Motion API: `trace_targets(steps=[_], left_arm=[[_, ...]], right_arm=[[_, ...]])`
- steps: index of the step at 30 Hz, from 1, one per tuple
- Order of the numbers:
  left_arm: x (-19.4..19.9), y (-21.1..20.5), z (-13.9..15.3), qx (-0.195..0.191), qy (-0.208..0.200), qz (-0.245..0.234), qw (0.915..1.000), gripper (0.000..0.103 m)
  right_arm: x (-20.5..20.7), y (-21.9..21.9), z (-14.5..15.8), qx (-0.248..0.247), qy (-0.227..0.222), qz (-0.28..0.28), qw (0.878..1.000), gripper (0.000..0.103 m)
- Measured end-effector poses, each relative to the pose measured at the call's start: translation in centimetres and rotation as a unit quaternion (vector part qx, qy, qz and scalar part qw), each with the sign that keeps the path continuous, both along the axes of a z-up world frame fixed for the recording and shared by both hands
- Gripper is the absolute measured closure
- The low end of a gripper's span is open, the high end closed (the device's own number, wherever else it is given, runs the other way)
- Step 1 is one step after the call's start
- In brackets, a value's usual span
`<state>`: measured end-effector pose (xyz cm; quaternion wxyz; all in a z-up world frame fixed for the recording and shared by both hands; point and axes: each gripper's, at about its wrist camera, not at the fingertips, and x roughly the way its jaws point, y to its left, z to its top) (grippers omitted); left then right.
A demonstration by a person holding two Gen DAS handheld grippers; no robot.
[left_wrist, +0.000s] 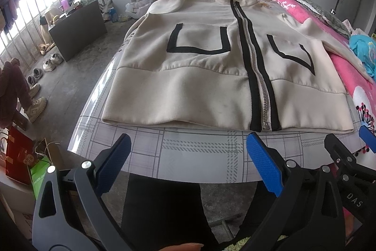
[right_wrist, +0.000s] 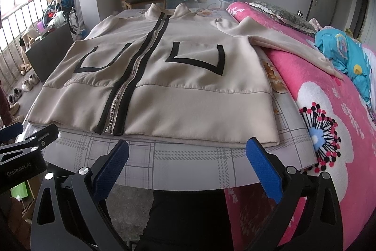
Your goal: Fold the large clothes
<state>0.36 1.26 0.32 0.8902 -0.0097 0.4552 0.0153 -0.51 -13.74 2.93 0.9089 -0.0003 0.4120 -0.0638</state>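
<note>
Cream zip-up jacket lying front-up and flat on the plaid-covered table, collar at the far end, hem along the near edge. Zipper closed, black trim either side. Black U-outlined pockets on both chest panels.

Left gripper spread wide, holding nothing, hovering just short of the hem, left of the zipper pull. Right gripper likewise spread wide and empty, near the hem on the right half. Neither touching fabric.

Right sleeve running off the table onto the pink floral blanket, cuff ending near the blue bundle. Left sleeve apparently bent back at the far-left corner; hard to tell from fisheye distortion whether any of it hangs over the edge.

No fold started, judging by the flat layout.

Risks:
- Glossy table cover: pulling the hem likely to slide the whole jacket instead of creasing it.
- Pinching only the top layer at the hem: front lifting, back staying, fold going skewed.
- Right sleeve dragging across the fuzzy blanket: snagging, twisting the body off square.
- Metal zipper resisting a crease along the centre; better to fold either side of it.
- Grippers close together: clash likely on crossing moves.
</note>
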Motion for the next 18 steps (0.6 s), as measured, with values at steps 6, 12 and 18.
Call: trace_targets(steps=[6,12,18], left_arm=[[0.3,0.3,-0.6,0.006,0.007,0.001,1.0000,0.008],[0.7,-0.3,-1.4,0.018,0.011,-0.007,0.9998,0.008],[1.3,-0.8,-2.2,0.024,0.003,-0.019,0.9995,0.008]], right_arm=[[0.2,-0.3,0.1,0.000,0.002,-0.001,1.000,0.006],[0.8,-0.9,-0.5,0.000,0.007,-0.008,1.000,0.006],[1.6,-1.6,-1.4,0.002,0.014,-0.017,1.000,0.006]])
